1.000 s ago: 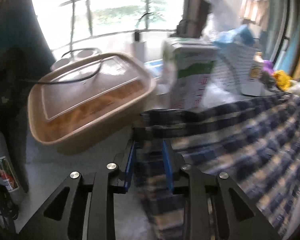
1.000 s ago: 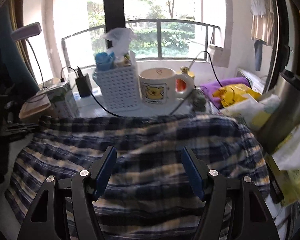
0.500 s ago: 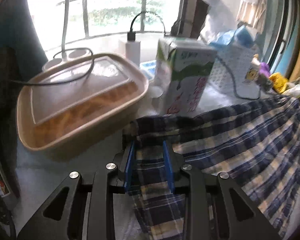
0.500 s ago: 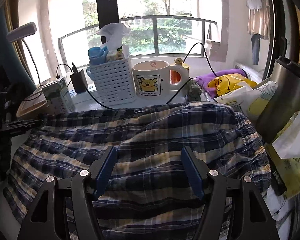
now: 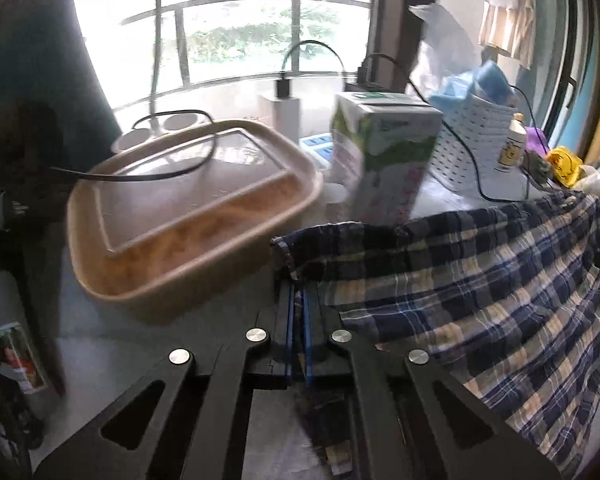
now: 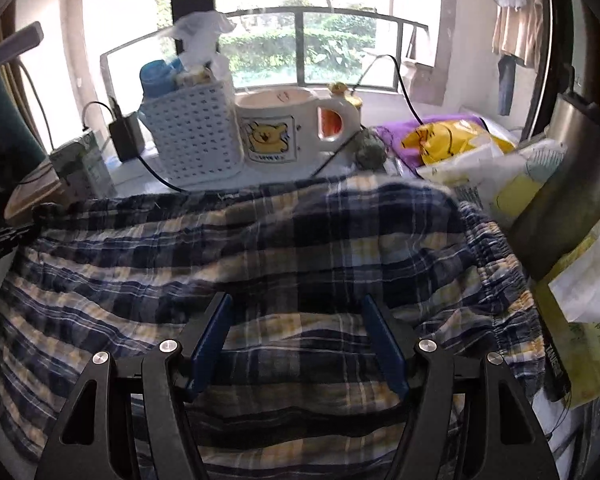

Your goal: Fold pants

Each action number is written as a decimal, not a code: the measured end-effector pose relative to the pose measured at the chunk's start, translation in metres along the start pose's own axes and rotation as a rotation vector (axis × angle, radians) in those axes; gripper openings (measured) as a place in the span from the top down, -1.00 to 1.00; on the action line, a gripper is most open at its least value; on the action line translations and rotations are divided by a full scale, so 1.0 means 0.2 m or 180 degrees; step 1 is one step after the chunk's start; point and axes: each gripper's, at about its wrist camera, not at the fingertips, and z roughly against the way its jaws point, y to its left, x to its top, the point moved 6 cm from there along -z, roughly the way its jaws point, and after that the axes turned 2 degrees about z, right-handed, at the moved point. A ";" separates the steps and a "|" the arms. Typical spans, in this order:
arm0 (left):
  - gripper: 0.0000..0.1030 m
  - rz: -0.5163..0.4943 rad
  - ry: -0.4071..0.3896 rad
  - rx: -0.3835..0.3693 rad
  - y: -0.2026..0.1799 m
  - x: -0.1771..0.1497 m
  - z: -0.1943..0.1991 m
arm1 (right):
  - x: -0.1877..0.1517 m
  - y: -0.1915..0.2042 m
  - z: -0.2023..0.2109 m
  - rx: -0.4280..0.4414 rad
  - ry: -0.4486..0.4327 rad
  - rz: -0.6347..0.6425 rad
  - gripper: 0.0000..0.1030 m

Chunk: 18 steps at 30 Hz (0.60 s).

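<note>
The blue and cream plaid pants [image 6: 260, 248] lie spread across the table. In the left wrist view the pants [image 5: 480, 288] stretch away to the right. My left gripper [image 5: 298, 312] is shut on the pants' left corner edge, and the cloth hangs between its blue pads. My right gripper [image 6: 296, 320] is open and hovers over the middle of the pants with nothing between its pads. The left gripper also shows in the right wrist view [image 6: 4, 236], at the pants' far left edge.
A tan lidded food tray [image 5: 188, 208] and a green and white carton [image 5: 384, 160] stand close behind the left gripper. A white basket [image 6: 192, 140], a bear mug [image 6: 288, 128], cables, yellow bags [image 6: 452, 140] and a steel flask [image 6: 568, 192] crowd the back and right.
My left gripper has closed from a wide grip to fully shut on the pants' corner. The right gripper has dropped closer to the cloth and stays open.
</note>
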 end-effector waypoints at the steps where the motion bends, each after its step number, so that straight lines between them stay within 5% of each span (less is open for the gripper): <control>1: 0.95 0.0027 0.0022 0.0032 0.02 0.00 -0.02 | 0.01 0.01 0.01 0.0018 -0.0014 0.0016 -0.34; 7: 0.93 0.0054 0.0214 0.0041 0.04 -0.04 -0.11 | 0.01 0.06 -0.07 0.0058 0.0072 0.0100 -0.35; 14: 0.78 -0.0016 0.0049 0.0170 0.03 -0.01 0.09 | 0.04 0.04 -0.04 0.0088 0.0077 0.0071 -0.36; 18: 0.78 -0.0029 -0.0020 -0.0159 -0.10 -0.06 0.24 | 0.12 0.00 0.01 0.0202 -0.0061 0.0117 -0.35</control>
